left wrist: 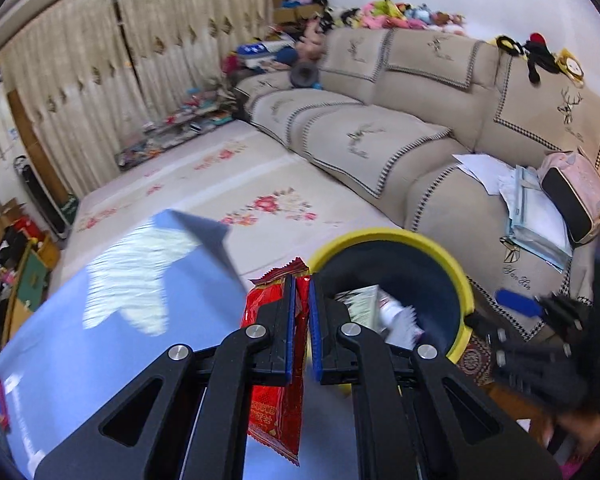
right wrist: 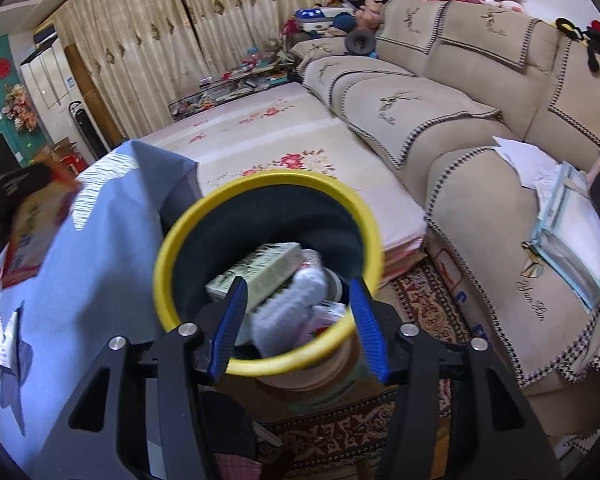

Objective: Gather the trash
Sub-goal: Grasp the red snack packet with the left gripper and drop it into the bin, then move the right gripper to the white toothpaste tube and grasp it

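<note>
Left gripper [left wrist: 300,300]: fingers pressed together, pinching a red wrapper [left wrist: 278,408] that hangs beside the yellow-rimmed bin [left wrist: 452,276]. Right gripper [right wrist: 298,304]: fingers spread above the bin's mouth, nothing between the pads. Bin holds a carton [right wrist: 260,268] and crumpled paper, beside a blue-covered table [right wrist: 100,260].

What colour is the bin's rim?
Yellow, around a dark inside. The bin's rim shows best in the right wrist view.

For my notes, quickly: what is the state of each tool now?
Left tool: closed, holding the red wrapper.
Right tool: open, holding nothing.
</note>
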`<state>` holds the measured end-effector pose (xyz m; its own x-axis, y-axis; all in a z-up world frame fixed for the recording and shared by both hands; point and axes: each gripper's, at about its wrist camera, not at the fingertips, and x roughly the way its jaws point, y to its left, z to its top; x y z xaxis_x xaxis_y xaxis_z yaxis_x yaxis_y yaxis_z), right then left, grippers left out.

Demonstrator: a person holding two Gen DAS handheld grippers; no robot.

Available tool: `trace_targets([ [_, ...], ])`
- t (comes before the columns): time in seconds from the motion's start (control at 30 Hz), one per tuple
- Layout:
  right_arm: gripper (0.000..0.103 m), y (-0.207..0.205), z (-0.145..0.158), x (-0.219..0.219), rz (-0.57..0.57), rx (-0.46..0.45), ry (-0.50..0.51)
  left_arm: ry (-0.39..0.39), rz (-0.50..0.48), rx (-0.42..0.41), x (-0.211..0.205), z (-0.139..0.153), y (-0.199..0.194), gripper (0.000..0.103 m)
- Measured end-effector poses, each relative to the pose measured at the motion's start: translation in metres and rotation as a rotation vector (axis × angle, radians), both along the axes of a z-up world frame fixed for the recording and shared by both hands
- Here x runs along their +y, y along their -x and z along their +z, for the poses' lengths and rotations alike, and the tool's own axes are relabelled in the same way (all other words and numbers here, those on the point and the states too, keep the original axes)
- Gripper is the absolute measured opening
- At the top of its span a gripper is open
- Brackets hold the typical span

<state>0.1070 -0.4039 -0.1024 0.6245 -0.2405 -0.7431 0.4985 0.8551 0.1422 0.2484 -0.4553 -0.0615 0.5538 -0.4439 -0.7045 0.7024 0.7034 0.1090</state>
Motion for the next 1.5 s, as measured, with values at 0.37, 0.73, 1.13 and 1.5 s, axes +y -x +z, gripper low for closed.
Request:
trace_targets([
  [0.37,0.055,0.027,-0.019,-0.02,-0.069,0.056,0.002,0.01,-0.09,0.229,-0.109,-0.062,-0.04,0.058],
  [0.73,0.058,0.016,-0.015,0.018,-0.005,0.071,0.021,0.173,-0.02,0.158,0.022,0.007,-0.021,0.077],
  [1.13,0.06,-0.039,0.022,0.175,0.376,-0.029,-0.012,0.319,0.396,-0.087,0.318,0.066,-0.005,0.098],
  [1.5,0.06,-0.111,0.031,0.342,0.725,0.004,-0.01,0.29,0.745,-0.139,0.5,0.013,-0.016,0.098],
])
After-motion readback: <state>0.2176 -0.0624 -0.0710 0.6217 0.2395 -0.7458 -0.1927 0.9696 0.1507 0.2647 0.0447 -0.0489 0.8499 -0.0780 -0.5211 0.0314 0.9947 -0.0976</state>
